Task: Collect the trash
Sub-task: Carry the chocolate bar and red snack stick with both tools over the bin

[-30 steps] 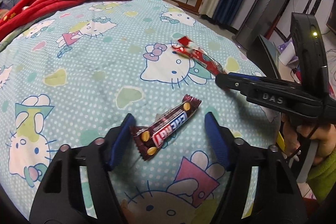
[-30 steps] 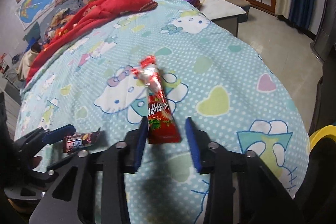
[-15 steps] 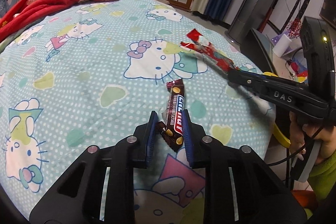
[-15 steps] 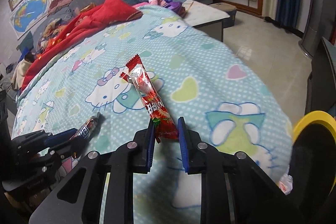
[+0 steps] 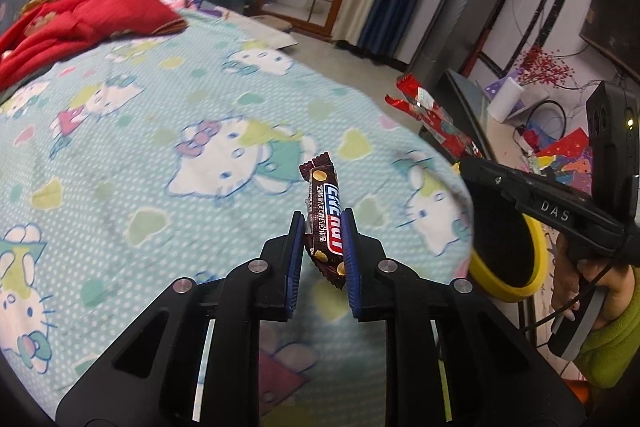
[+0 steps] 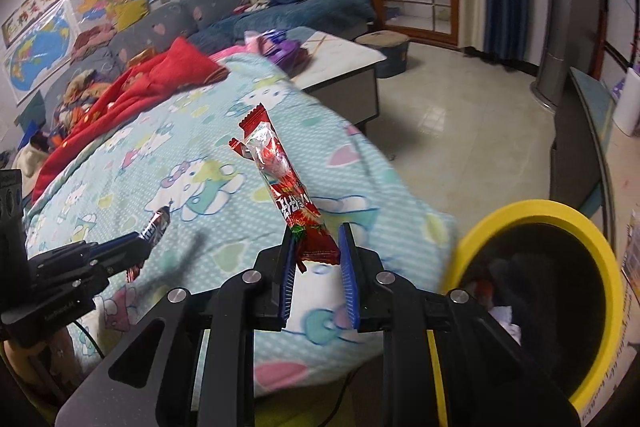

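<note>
A brown chocolate bar wrapper (image 5: 325, 203) stands upright between the blue pads of my left gripper (image 5: 322, 218), whose jaws are closing and press on it, lifted off the bed. My right gripper (image 6: 316, 231) is shut on the lower end of a long red snack wrapper (image 6: 280, 179), held in the air over the bed's edge. In the left wrist view the red wrapper (image 5: 436, 119) sticks up from the right gripper (image 5: 466, 165). In the right wrist view the left gripper (image 6: 138, 245) shows at the lower left with the chocolate bar (image 6: 155, 226).
A black bin with a yellow rim (image 6: 600, 267) stands on the floor right of the bed, trash inside; its rim (image 5: 536, 259) also shows in the left view. The Hello Kitty bedcover (image 5: 160, 147) carries a red blanket (image 5: 80, 23) at the far end. A low table (image 6: 344, 63) stands beyond.
The left jaws closed on the chocolate bar and lifted it. The right gripper closed on the red wrapper, raised it off the cover and carried it right, toward the yellow-rimmed bin.
</note>
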The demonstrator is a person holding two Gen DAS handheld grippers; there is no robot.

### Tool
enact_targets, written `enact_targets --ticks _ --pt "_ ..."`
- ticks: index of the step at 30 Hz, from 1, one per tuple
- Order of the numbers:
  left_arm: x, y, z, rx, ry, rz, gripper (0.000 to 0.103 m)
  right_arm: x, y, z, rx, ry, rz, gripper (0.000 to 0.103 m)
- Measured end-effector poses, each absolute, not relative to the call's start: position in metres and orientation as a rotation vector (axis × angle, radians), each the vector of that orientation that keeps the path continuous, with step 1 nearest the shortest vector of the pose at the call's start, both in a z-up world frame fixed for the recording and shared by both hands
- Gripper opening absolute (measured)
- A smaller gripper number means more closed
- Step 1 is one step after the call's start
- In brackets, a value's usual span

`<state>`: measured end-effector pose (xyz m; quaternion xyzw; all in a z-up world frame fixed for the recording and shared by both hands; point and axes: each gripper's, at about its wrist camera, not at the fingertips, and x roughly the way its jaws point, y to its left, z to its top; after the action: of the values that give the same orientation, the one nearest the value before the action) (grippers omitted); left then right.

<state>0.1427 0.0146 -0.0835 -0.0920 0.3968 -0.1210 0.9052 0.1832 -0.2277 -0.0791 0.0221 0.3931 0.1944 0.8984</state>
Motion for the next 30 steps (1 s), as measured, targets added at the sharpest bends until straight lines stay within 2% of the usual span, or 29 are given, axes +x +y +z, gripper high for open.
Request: enact_targets --ticks 30 --pt "0.161 -0.123 -0.051 -0.058 0.721 -0.512 0.013 0.147 -0.37 -0.088 0.253 0.793 0.07 0.02"
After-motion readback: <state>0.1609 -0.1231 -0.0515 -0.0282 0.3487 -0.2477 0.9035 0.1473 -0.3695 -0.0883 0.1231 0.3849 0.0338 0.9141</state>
